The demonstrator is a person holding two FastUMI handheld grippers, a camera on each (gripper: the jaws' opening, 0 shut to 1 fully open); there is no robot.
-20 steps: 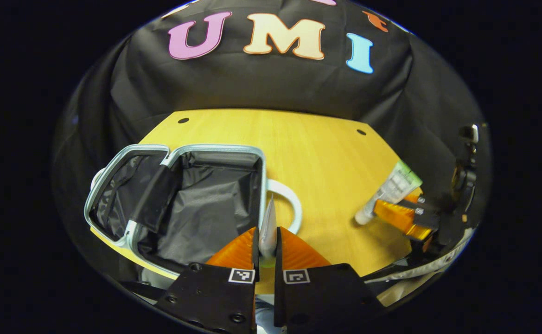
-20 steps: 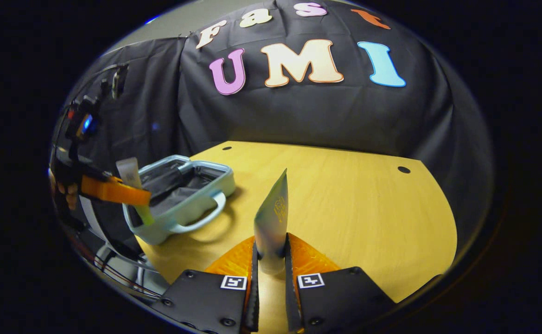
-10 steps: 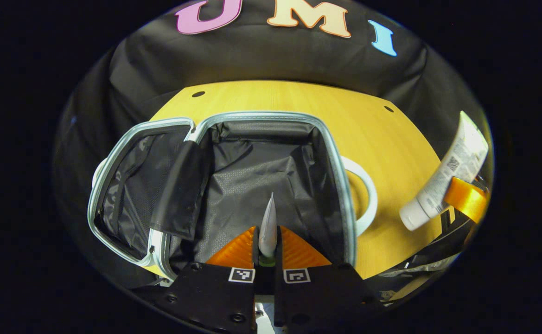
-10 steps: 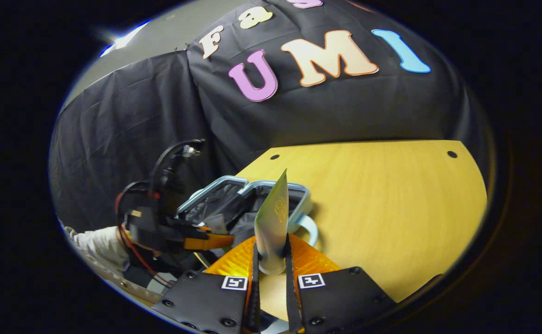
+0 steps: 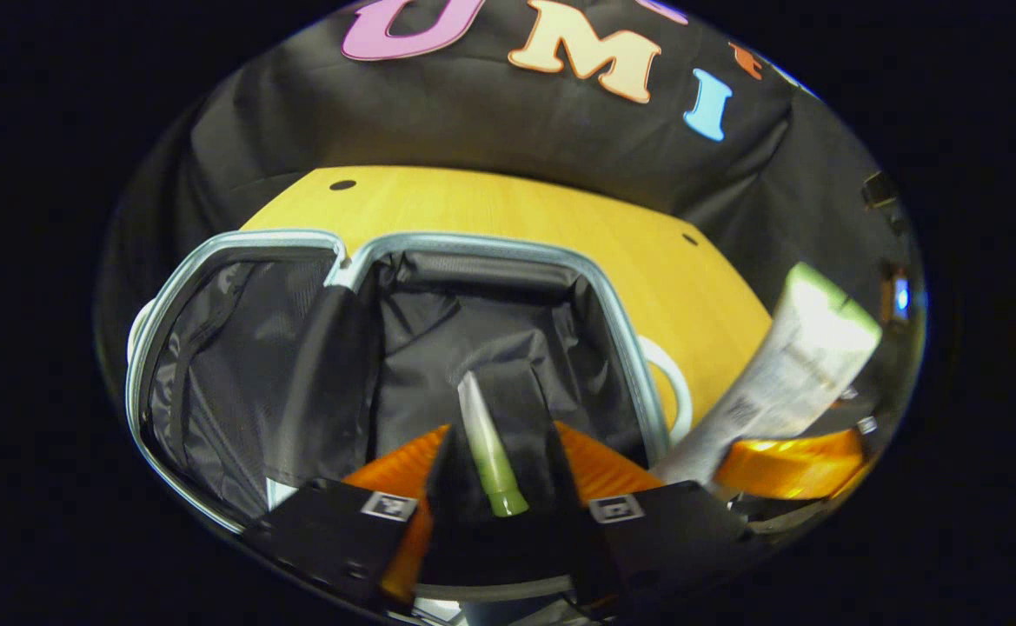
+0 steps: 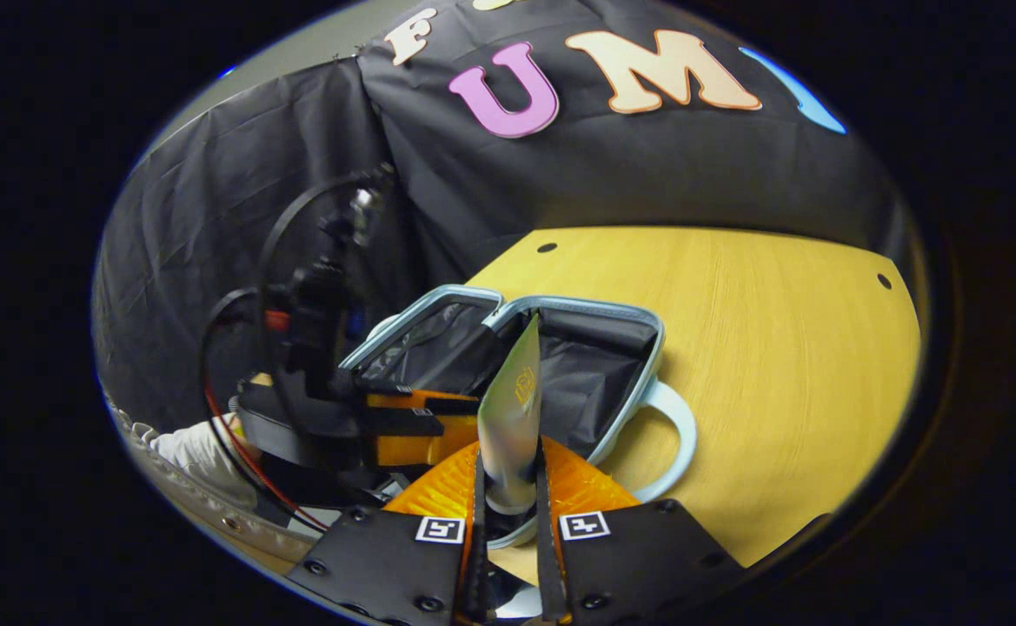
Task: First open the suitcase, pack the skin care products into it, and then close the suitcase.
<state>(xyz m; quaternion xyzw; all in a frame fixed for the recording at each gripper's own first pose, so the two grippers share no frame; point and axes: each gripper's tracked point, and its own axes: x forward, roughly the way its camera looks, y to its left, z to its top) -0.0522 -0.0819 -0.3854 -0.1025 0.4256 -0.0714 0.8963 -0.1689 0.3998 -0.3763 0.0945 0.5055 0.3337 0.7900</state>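
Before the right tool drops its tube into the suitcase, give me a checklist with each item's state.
1. Suitcase open: ok, both halves lie flat and show their dark lining.
2. Left tool open: ok, its fingers stand apart with the green tube loose between them.
3. Green tube resting on the lining: cannot tell.
4. Right tool gripping the white tube: ok, both fingers press on it.
5. White tube over the open compartment: cannot tell; the left gripper view puts it by the rim, near the handle.
6. Drop path free: not ok, the left tool sits low in that compartment.
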